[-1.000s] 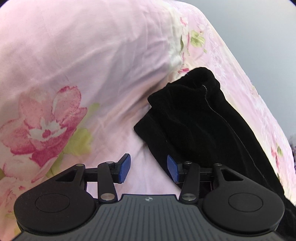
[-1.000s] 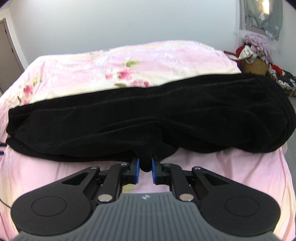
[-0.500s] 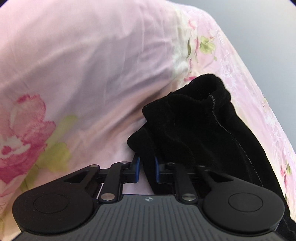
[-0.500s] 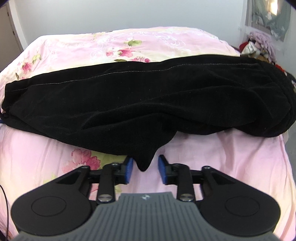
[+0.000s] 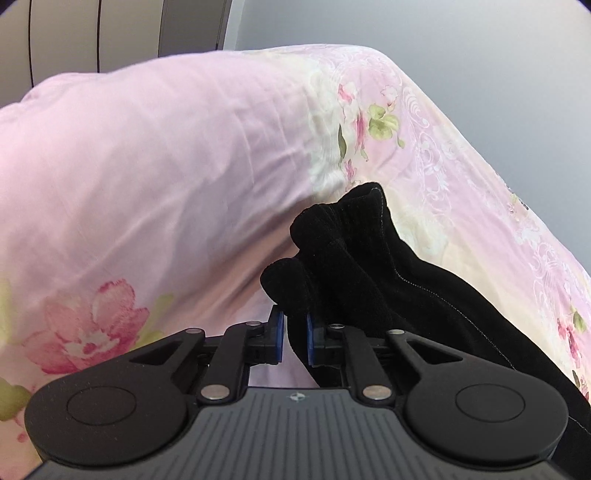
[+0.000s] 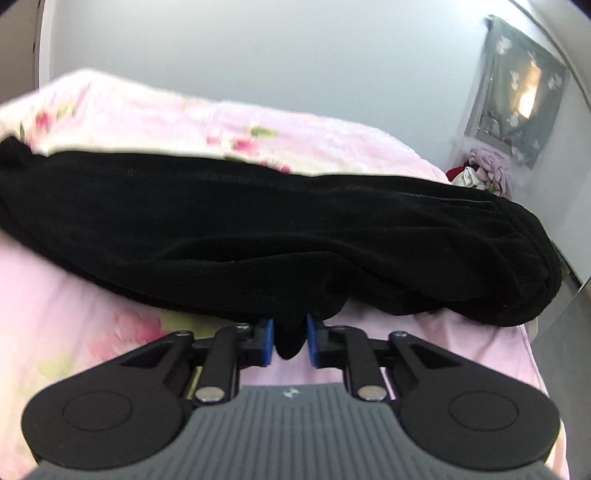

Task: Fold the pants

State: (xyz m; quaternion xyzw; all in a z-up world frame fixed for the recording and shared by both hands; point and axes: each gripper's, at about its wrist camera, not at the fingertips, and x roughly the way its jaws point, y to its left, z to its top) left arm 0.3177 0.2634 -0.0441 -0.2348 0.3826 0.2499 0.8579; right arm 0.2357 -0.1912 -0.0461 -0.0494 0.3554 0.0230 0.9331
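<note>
Black pants point(image 6: 258, 229) lie folded lengthwise across a pink floral bed cover point(image 6: 55, 295). In the right wrist view my right gripper point(image 6: 290, 338) is shut on a point of cloth at the near edge of the pants, about mid-length. In the left wrist view my left gripper point(image 5: 294, 334) is shut on the bunched end of the pants point(image 5: 369, 273), which is lifted off the cover; the rest trails away to the lower right.
The bed cover point(image 5: 147, 166) fills the left wrist view. A grey wall lies behind the bed. A pile of clothes point(image 6: 480, 177) sits beyond the bed's right side, under a dark wall hanging point(image 6: 517, 110). A door point(image 5: 110, 33) shows at upper left.
My left gripper closed on the pants end and has lifted it. My right gripper opened briefly, then closed again on the pants edge; its view has tilted up and blurred.
</note>
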